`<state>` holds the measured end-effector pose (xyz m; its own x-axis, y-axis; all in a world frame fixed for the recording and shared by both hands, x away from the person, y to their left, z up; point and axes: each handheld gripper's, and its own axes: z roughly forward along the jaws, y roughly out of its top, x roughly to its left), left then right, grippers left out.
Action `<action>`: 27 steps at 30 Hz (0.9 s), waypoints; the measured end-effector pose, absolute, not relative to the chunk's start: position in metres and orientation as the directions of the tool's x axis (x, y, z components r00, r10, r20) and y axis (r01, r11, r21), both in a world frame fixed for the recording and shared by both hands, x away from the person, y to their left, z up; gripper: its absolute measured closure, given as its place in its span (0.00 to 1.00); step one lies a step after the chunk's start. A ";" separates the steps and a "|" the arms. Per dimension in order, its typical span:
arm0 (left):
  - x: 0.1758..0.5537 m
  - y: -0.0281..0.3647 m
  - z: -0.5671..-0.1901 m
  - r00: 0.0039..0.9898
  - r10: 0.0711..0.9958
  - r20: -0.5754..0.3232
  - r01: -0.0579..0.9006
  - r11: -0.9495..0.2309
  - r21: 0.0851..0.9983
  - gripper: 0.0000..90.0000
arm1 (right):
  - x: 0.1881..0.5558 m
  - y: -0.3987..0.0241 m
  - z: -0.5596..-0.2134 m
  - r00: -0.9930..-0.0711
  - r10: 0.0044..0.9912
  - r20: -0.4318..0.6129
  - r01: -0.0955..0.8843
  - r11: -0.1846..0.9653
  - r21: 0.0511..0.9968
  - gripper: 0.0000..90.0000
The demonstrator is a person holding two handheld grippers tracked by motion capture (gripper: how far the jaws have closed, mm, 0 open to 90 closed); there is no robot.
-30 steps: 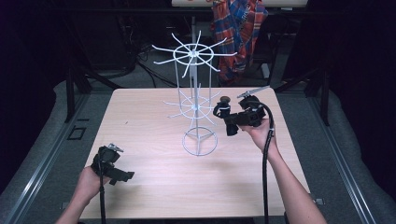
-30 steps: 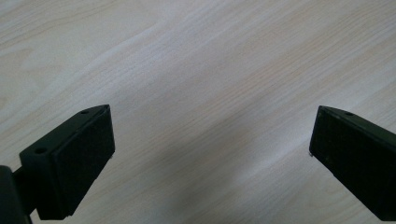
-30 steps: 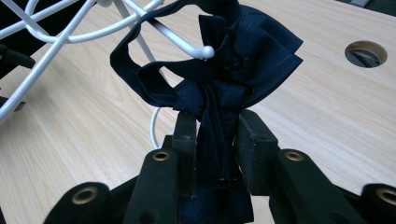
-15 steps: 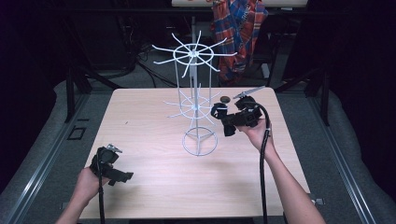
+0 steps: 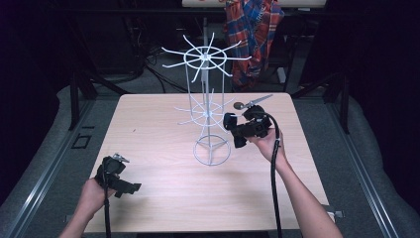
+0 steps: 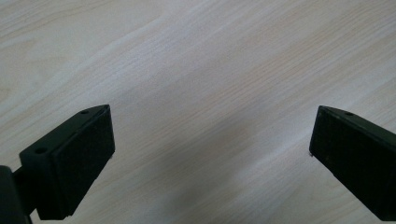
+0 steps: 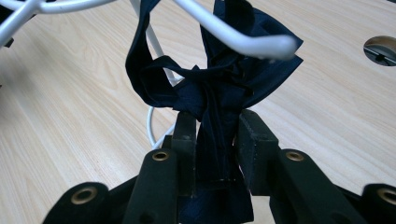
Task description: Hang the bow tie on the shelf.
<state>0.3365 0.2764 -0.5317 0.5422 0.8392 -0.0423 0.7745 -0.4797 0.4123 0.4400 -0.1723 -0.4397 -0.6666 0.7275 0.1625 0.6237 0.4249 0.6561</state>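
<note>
Wooden table (image 5: 163, 198), dark room. Your right gripper (image 7: 215, 135) clamped on navy cloth (image 7: 219, 93); loop it fully over white rack prong (image 7: 243, 39) before releasing. Left gripper (image 6: 210, 140) apart, idle.

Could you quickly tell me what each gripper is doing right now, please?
Left gripper: open, holding nothing, over the table.
Right gripper: shut on a dark blue cloth by the wire rack.

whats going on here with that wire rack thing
A person at a wooden table works with a gripper in each hand. The right gripper is shut on a dark blue cloth and holds it up against a prong of the white wire rack, apparently to hang it there. The left gripper sits with jaws open and empty above the bare tabletop near the front left corner.
</note>
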 end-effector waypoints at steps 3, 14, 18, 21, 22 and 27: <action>0.336 0.276 -0.532 0.542 0.839 -0.042 0.774 -0.480 0.413 0.00 | 0.439 -0.169 -0.441 -0.669 0.728 0.149 0.620 0.436 0.652 0.78; 0.337 0.276 -0.532 0.545 0.837 -0.044 0.774 -0.482 0.412 0.00 | 0.438 -0.166 -0.443 -0.674 0.727 0.128 0.610 0.450 0.653 0.77; 0.338 0.275 -0.532 0.546 0.836 -0.043 0.772 -0.483 0.412 0.00 | 0.438 -0.166 -0.444 -0.676 0.726 0.126 0.608 0.452 0.653 0.76; 0.338 0.275 -0.532 0.545 0.837 -0.045 0.773 -0.482 0.412 0.00 | 0.438 -0.165 -0.445 -0.682 0.721 0.125 0.606 0.461 0.648 0.76; 0.338 0.275 -0.532 0.545 0.837 -0.045 0.773 -0.482 0.412 0.00 | 0.438 -0.165 -0.445 -0.682 0.721 0.125 0.606 0.461 0.648 0.76; 0.338 0.275 -0.533 0.544 0.838 -0.045 0.773 -0.480 0.414 0.00 | 0.438 -0.163 -0.446 -0.686 0.718 0.120 0.601 0.466 0.649 0.74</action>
<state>0.3379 0.2748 -0.5325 0.5445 0.8376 -0.0450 0.7732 -0.4804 0.4140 0.4376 -0.1634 -0.4464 -0.6857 0.7180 0.1196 0.6012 0.4661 0.6491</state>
